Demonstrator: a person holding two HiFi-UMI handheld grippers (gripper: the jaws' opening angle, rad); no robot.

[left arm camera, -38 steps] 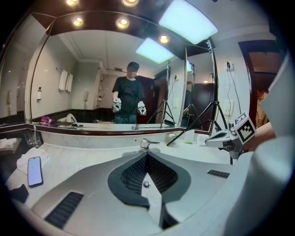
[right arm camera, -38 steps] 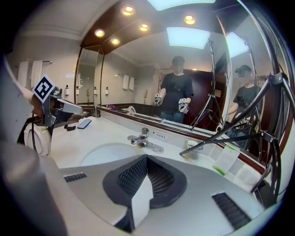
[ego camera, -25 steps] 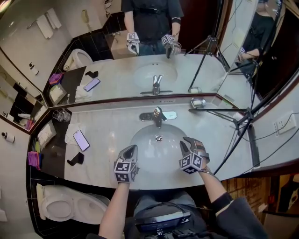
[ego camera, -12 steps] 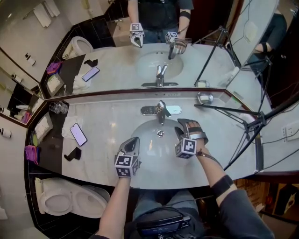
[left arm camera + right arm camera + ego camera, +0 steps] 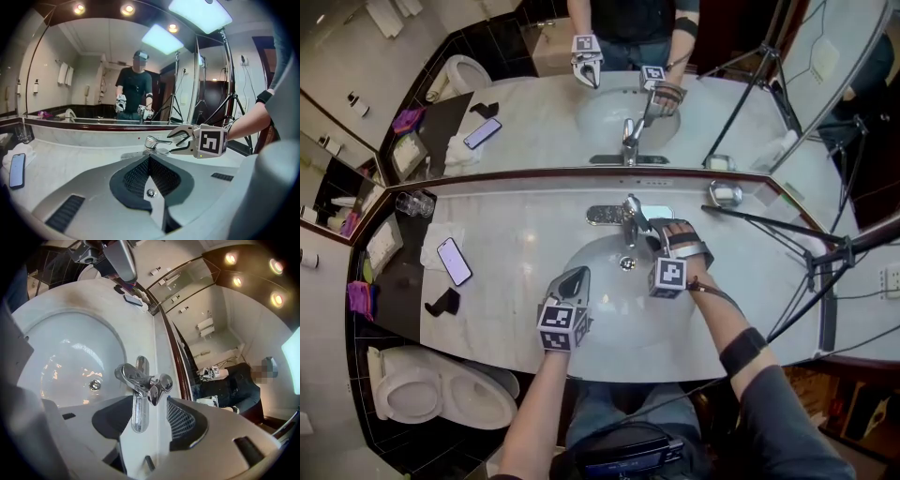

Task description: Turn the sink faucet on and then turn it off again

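The chrome faucet (image 5: 630,217) stands at the back of the white basin (image 5: 598,277), and I see no water running from it. My right gripper (image 5: 651,234) is open and its jaws have just been opening. In the right gripper view, the faucet's lever (image 5: 159,384) sits just ahead of the gap between the jaws (image 5: 147,403), apart from both pads. The left gripper view shows the right gripper (image 5: 172,141) beside the faucet (image 5: 157,142). My left gripper (image 5: 576,278) hovers over the basin's near side, shut and empty (image 5: 150,158).
A phone (image 5: 454,261) and a dark stand (image 5: 443,302) lie on the marble counter at left, with glasses (image 5: 414,203) in the corner. A soap dish (image 5: 725,193) and a tripod leg (image 5: 787,230) are at right. A mirror backs the counter. A toilet (image 5: 441,394) is below left.
My right gripper has moved up the basin to the faucet, rolled, and opened wider. The left gripper has crept forward a little over the basin.
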